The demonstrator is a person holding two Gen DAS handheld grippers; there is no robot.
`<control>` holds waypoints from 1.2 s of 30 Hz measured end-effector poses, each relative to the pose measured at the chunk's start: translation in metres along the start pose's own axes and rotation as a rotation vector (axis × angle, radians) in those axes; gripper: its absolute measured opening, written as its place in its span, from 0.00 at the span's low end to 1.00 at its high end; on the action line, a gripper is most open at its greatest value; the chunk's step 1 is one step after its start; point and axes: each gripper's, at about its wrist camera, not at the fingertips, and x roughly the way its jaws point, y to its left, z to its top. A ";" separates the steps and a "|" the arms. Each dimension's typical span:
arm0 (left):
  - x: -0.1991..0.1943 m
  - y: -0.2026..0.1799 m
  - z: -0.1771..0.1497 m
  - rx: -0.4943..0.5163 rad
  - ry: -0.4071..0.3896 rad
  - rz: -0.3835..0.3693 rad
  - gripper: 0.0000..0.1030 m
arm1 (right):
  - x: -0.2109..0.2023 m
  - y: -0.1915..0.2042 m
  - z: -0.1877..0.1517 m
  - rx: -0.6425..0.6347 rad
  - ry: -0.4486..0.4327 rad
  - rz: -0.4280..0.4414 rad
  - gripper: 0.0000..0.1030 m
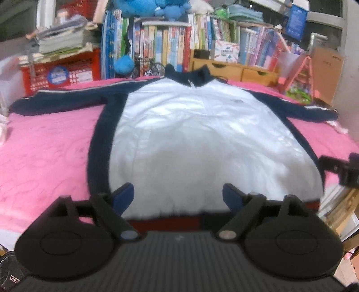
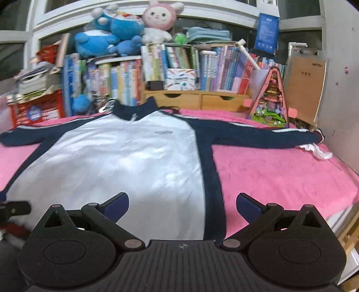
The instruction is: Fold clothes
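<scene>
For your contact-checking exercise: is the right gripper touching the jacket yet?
Cannot tell. In the right wrist view the right gripper is open over the jacket near its hem, but that forward-looking view shows neither contact nor a gap.

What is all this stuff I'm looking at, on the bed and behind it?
Jacket: one, white body with navy sleeves, collar and side panels, spread flat on the cover, sleeves stretched out to both sides.
Bed cover: one, pink, under the jacket.
White cloth scrap: one, beside the right cuff.
Books: many, mixed colours, upright in a row behind the bed.
Plush toys: several, blue, plus one pink and white rabbit, on top of the books.
Wooden drawers: two, light wood, under the books.
Red crate: one, far left.
Toy house: one, pink, triangular, at right.
Cardboard box: one, brown, far right.
Left gripper: black, blue pads, open over the hem.
Right gripper: same, open.
</scene>
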 end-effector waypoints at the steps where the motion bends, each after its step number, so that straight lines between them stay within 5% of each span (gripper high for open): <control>1: -0.002 0.000 -0.003 0.006 -0.002 0.004 0.89 | -0.011 0.004 -0.005 -0.005 -0.003 0.009 1.00; 7: 0.005 0.002 -0.007 0.008 0.022 0.050 0.89 | -0.034 0.031 -0.032 -0.078 -0.045 0.076 1.00; 12: 0.010 0.000 -0.013 0.020 0.063 0.060 0.89 | -0.025 0.052 -0.040 -0.160 0.023 0.081 1.00; 36: 0.015 -0.008 -0.018 0.081 0.107 0.063 0.92 | -0.012 0.043 -0.044 -0.142 0.090 0.054 1.00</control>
